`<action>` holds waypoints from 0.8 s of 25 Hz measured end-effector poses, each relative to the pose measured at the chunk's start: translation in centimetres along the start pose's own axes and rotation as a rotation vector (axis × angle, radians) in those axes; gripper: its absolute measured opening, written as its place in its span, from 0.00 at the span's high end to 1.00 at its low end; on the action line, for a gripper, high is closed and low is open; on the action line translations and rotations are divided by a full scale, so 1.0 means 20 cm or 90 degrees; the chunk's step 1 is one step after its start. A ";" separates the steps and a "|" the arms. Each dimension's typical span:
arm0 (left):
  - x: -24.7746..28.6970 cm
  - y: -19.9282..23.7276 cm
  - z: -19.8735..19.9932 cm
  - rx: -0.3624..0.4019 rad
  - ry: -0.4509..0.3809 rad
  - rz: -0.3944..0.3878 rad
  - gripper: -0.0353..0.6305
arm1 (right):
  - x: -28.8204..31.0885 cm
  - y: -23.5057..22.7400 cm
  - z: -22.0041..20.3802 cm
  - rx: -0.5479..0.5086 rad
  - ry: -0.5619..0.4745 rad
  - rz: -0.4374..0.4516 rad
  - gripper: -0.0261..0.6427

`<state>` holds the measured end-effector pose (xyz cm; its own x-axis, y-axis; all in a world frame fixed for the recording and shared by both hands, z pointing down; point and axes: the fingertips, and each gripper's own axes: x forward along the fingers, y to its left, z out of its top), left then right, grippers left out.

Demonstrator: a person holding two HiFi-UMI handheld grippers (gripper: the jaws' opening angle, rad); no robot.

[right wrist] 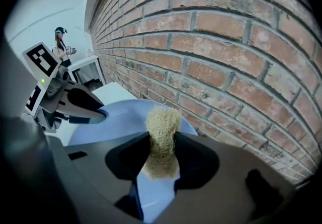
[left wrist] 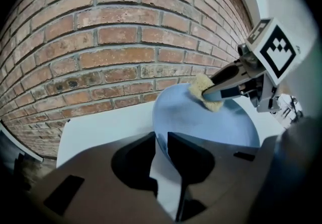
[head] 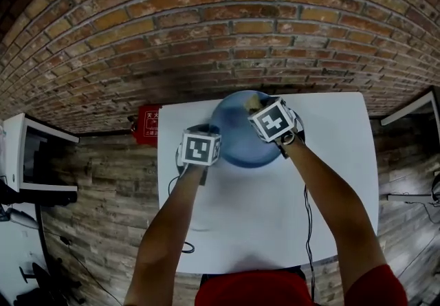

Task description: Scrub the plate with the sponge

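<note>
head view and both gripper views: handling notes and item count

left gripper view is showing the left gripper with its jaws drawn nearly together on the near rim of the blue plate; the rim is passing between the pads and they are pinching it. right gripper view is showing the right gripper with its jaws closed on the sponge, which is bulging above and below the pads.

location: the plate is sitting toward the far edge of the white table, close to the brick wall. the sponge is meeting the plate's far side; whether it is pressing down is not clear.

handling, as judged:
- the plate is looking rigid, smooth and probably slippery. a rim pinch is giving the only practical hold, and scrubbing pressure is likely to be twisting the plate in that narrow grip.
- the sponge is looking light, soft and fibrous. it is compressing readily, so a hold across its middle is leaving the lower end free for scrubbing.

count: one plate, one sponge, two grippers, one table.
</note>
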<state>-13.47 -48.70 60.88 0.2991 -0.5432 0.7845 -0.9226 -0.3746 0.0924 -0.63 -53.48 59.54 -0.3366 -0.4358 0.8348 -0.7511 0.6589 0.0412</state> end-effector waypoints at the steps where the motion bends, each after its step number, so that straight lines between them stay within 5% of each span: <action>1: 0.00 0.00 0.00 -0.001 0.000 0.000 0.82 | -0.01 -0.02 -0.02 0.008 0.004 -0.004 0.73; 6: 0.00 0.00 0.00 -0.002 -0.002 -0.001 0.83 | -0.05 -0.02 0.01 0.021 -0.017 -0.016 0.73; 14: 0.01 0.01 -0.01 -0.019 0.000 0.002 0.83 | 0.00 0.45 0.15 0.024 -0.055 0.111 0.73; 20: 0.00 0.01 0.00 -0.019 -0.008 0.002 0.83 | -0.03 0.33 0.06 0.008 -0.030 0.066 0.73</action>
<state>-13.60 -48.71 60.87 0.2995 -0.5536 0.7771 -0.9302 -0.3507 0.1086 -6.05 -49.70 58.72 -0.4396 -0.3941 0.8071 -0.7172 0.6949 -0.0514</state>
